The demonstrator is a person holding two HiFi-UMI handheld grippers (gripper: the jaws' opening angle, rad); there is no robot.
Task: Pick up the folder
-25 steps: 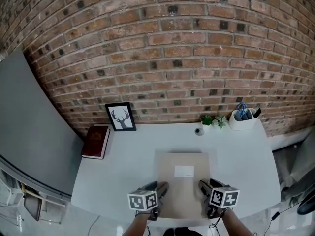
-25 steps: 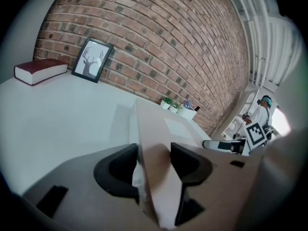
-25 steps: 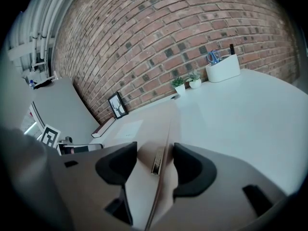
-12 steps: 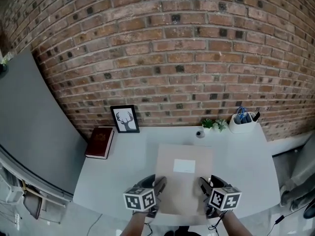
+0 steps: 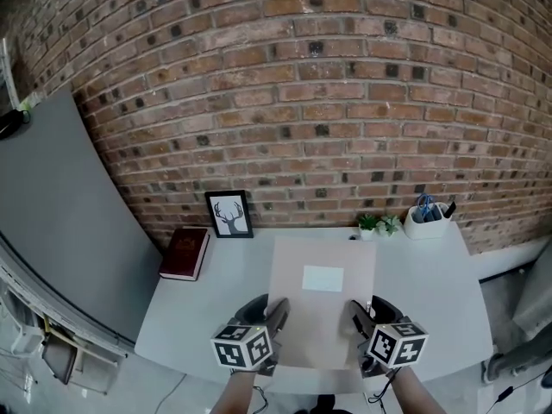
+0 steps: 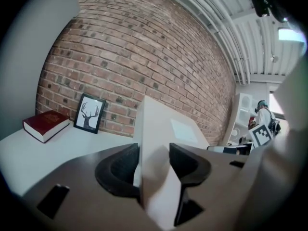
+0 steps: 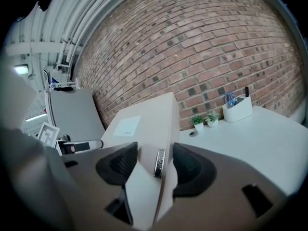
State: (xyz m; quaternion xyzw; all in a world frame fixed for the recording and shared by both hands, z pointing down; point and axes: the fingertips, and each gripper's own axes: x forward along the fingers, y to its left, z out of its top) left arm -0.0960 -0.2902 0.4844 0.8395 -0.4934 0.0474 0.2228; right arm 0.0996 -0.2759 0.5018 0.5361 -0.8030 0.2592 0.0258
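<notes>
**Left gripper** (image 5: 278, 309) and **right gripper** (image 5: 359, 312), head view. Each is showing a dark grey moulded body that is narrowing towards its jaws. At its near end each is carrying a white cube, left (image 5: 242, 347) and right (image 5: 397, 343), whose faces are bearing black-and-white square markers. A thin dark cable (image 5: 379, 395) is looping beside the right wrist.

**Gripper views.** The shells are appearing smooth and grey-brown. Each jaw is ending in a black, cup-shaped pad with a finely ribbed face (left gripper (image 6: 118, 170); right gripper (image 7: 118, 165)). A dark rectangular slot (image 6: 53, 201) is showing in each shell's near surface.
</notes>
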